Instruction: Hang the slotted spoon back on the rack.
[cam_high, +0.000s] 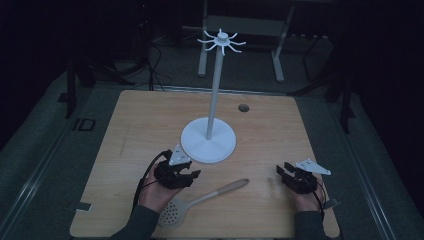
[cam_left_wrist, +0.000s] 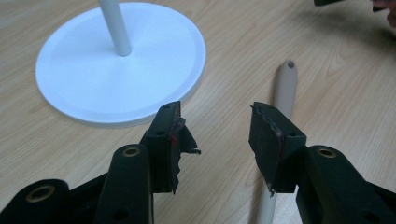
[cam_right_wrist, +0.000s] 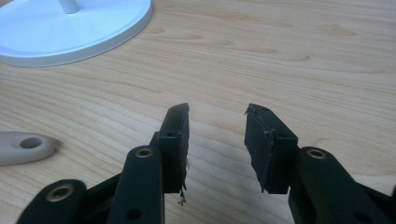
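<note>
High view shows the slotted spoon (cam_high: 200, 202) lying flat on the wooden surface (cam_high: 140, 125), at about five o'clock from the white stand (cam_high: 208, 141). The left gripper (cam_high: 192, 176) hovers just over its handle, jaws wide and empty; the right gripper (cam_high: 281, 172) waits at three o'clock, jaws also wide. A low, flat handle could slip or skid if pinched off-centre. Beyond the surface the room is dark, with cables and a frame.

On the table (cam_high: 130, 120), the stand (cam_high: 209, 141) sits ahead of me at centre. The slotted spoon (cam_high: 200, 201) lies between my left gripper (cam_high: 192, 177) and my right gripper (cam_high: 282, 175), nearer me than the stand's base.
</note>
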